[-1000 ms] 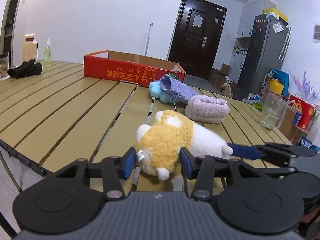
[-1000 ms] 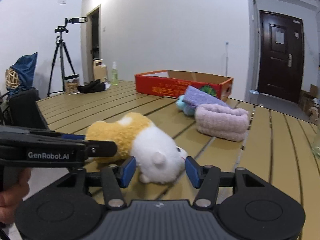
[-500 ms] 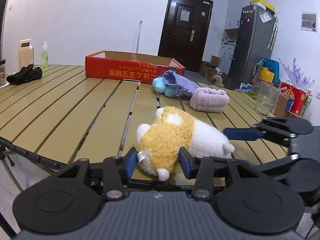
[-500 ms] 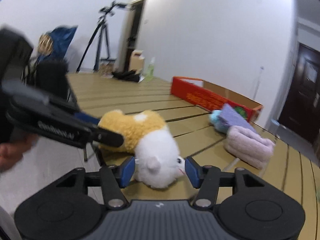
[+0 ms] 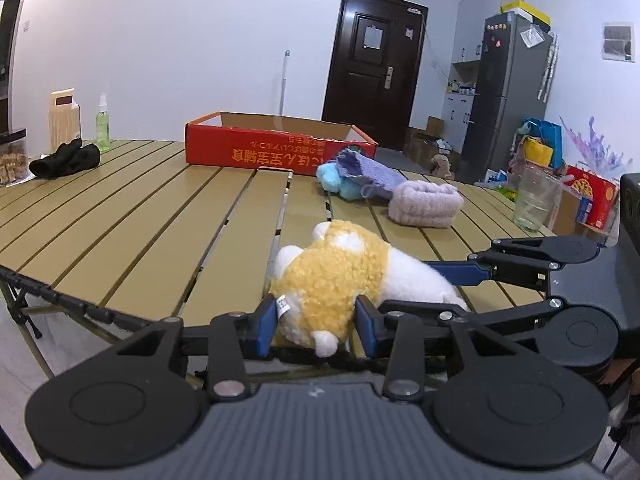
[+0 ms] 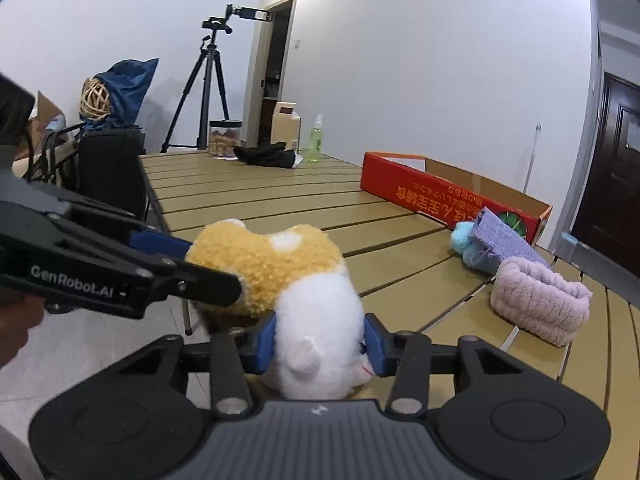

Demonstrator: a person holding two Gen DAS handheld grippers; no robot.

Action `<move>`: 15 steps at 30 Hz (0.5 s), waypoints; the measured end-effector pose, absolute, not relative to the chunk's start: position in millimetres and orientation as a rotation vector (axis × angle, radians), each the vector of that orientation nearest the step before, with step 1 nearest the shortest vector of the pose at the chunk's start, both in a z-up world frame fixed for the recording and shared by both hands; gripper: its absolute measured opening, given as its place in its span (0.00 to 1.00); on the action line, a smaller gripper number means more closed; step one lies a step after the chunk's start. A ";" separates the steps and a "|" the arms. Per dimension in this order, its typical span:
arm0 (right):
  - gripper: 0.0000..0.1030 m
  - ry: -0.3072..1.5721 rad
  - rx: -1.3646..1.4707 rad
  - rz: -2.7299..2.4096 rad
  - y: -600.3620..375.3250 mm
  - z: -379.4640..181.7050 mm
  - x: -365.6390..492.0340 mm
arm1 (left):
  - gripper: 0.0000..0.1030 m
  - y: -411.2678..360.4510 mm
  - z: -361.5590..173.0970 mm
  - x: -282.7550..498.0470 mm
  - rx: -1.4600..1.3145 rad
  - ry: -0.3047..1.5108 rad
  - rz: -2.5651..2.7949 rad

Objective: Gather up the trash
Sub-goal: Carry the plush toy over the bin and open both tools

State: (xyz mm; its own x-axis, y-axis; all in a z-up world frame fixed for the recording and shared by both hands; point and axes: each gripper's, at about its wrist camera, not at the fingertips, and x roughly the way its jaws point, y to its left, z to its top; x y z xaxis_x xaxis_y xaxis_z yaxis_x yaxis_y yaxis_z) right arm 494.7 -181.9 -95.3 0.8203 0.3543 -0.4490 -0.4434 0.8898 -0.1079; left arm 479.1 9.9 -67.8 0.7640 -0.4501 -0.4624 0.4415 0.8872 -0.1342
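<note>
A yellow and white plush toy lies near the front edge of the slatted wooden table. My left gripper is shut on its yellow end. My right gripper is shut on its white head end. The right gripper also shows at the right of the left wrist view. The left gripper also shows at the left of the right wrist view. The toy seems lifted slightly off the table. An open red cardboard box stands at the far side, also seen in the right wrist view.
A purple cloth on a blue plush and a pink fluffy band lie before the box. A clear glass stands at the right edge. A black cloth, spray bottle and jar sit far left. A chair and tripod stand beyond.
Both grippers have closed in on the plush toy, squeezing its two ends. The right gripper has swung left and the toy has risen slightly.
</note>
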 end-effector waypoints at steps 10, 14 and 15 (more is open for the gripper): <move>0.42 0.531 -0.333 0.517 -149.7 -108.0 419.1 | 0.40 52.3 -101.6 411.3 -0.067 0.610 -0.581; 0.42 0.671 -0.381 0.515 -145.2 -135.7 416.5 | 0.40 38.6 -131.9 412.4 -0.048 0.731 -0.588; 0.42 0.702 -0.386 0.508 -146.7 -141.6 418.8 | 0.43 31.7 -139.2 416.1 -0.044 0.757 -0.585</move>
State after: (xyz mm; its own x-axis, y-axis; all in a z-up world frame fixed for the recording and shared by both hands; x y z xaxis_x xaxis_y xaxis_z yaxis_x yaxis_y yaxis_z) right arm 418.8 -146.7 -141.6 0.6522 0.3096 -0.6920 -0.5606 0.8114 -0.1653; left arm 416.1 31.7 -139.2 0.5759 -0.5152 -0.6348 0.4845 0.8405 -0.2427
